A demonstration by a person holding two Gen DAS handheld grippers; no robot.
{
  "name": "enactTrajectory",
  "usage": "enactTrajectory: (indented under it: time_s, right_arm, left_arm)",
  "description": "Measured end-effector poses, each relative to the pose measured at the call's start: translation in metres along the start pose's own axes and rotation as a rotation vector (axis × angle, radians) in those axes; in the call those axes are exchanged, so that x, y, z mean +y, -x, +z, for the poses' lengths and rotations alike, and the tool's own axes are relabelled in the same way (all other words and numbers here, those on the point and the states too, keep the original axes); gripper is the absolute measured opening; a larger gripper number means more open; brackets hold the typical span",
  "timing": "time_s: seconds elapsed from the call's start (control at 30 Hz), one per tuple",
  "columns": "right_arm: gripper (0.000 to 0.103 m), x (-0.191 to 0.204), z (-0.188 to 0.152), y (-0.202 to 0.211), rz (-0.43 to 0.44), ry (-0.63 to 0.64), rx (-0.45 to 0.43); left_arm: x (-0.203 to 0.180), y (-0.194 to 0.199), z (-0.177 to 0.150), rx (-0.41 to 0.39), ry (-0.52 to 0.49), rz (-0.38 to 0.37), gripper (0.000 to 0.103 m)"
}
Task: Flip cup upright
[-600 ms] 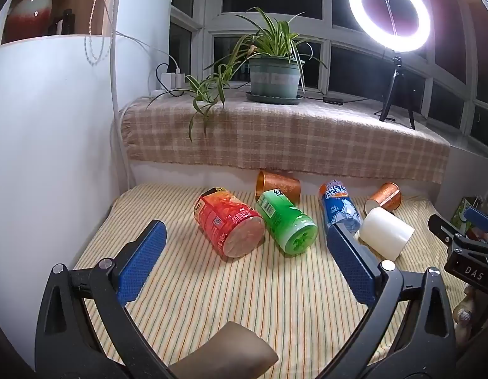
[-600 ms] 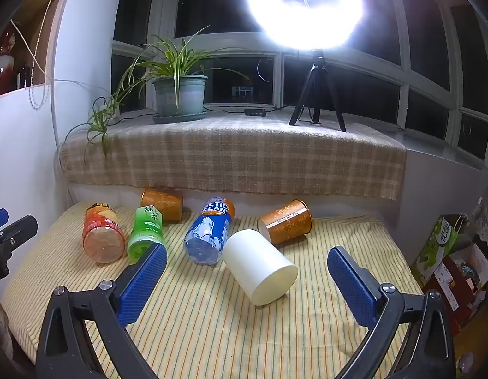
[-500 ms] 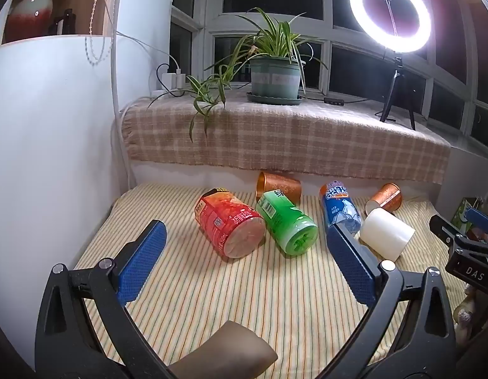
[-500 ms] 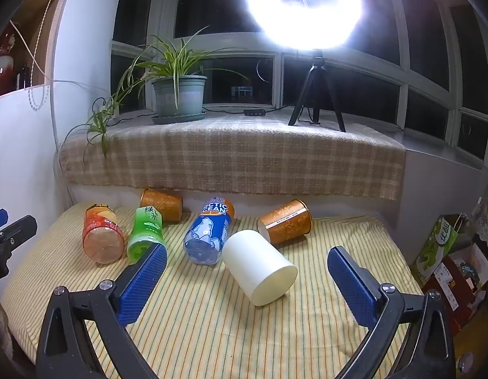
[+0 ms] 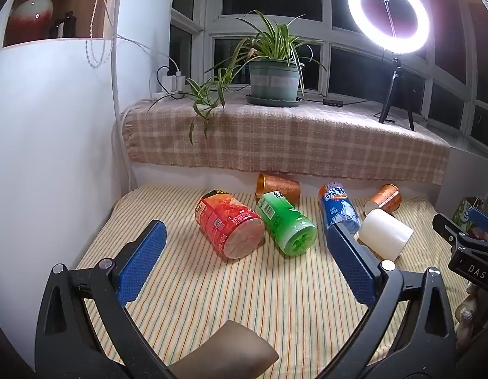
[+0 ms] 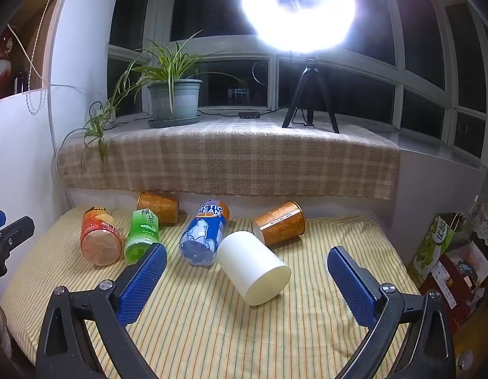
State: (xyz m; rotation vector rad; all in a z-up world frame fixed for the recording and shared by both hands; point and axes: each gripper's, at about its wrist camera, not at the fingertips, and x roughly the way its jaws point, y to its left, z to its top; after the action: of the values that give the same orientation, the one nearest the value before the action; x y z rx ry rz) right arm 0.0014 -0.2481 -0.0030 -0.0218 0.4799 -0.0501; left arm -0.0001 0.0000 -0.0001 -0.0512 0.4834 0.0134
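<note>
Cup (image 6: 253, 267), the white one, is lying on its side at the centre of the right wrist frame, on the striped cloth (image 6: 212, 322), its long axis running from upper left to lower right. The right gripper (image 6: 247, 279) is facing it with released, wide-spread jaws, looking nearer. The left gripper (image 5: 244, 265), equally released, is seeing the cup (image 5: 386, 238) at middle right, beyond its right pad.
</note>
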Motion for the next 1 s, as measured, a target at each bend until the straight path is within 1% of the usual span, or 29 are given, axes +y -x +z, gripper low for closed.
enactTrajectory:
  time_s: [1.0]
  right_arm:
    - [0.103, -0.0001, -0.0031, -0.0032, 0.005, -0.007, 0.007]
  left_arm:
    - [0.0, 0.0005, 0.0, -0.004, -0.003, 0.001, 0.103]
